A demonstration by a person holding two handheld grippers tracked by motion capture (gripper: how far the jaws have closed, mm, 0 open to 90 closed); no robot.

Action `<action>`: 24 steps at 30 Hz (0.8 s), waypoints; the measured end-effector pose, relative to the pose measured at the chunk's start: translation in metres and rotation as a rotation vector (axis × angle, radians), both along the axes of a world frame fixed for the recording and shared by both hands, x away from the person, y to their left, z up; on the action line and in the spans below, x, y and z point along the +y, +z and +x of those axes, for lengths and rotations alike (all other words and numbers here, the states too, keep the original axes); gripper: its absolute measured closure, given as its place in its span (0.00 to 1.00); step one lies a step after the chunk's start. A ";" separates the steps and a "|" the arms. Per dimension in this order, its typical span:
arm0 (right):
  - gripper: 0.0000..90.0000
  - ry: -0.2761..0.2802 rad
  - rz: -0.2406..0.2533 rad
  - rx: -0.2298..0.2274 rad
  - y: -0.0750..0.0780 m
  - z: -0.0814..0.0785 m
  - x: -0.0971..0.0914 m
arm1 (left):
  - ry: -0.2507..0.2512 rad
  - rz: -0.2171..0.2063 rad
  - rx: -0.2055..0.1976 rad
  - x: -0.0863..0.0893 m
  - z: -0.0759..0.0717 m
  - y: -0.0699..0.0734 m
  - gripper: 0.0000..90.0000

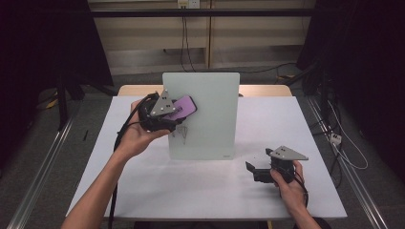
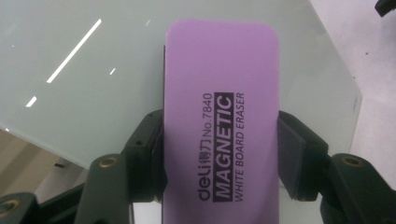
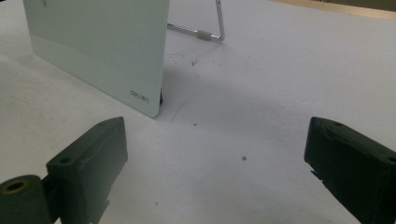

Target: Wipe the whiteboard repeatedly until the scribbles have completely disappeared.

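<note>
Your left gripper (image 1: 177, 113) is clenched on the sides of the purple eraser (image 2: 219, 121) so its flat face meets the whiteboard (image 1: 210, 119), while your right gripper (image 1: 251, 168) rests released on the table (image 1: 200, 186).

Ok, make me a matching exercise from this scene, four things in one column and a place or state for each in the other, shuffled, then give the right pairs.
Things:
1. eraser
2. whiteboard
3. left tool
4. right tool

States:
A. jaws wide apart, nothing between them, low over the table
B. stands upright on the white table, a few pen marks on it
C. purple, printed "Magnetic White Board Eraser"
D. shut on the eraser's long sides, held up at the board

Pairs: 1-C, 2-B, 3-D, 4-A
</note>
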State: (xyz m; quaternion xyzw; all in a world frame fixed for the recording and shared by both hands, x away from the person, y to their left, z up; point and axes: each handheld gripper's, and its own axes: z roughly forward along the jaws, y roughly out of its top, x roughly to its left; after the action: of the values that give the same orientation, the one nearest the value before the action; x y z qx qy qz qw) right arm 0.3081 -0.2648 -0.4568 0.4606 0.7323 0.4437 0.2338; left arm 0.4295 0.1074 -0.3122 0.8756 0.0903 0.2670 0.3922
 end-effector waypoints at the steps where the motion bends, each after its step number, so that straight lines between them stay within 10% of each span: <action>1: 0.07 0.000 0.000 0.000 0.000 0.000 0.000 | -0.002 0.006 0.003 0.001 -0.001 -0.001 0.46; 24: 0.07 0.000 0.002 0.004 0.000 0.000 0.001 | -0.044 0.081 0.071 0.000 -0.018 -0.045 0.46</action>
State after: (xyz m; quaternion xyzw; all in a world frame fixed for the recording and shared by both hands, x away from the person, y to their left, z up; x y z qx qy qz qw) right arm 0.3084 -0.2639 -0.4570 0.4617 0.7323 0.4435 0.2321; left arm 0.4114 0.1071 -0.3574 0.9015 0.0738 0.2306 0.3588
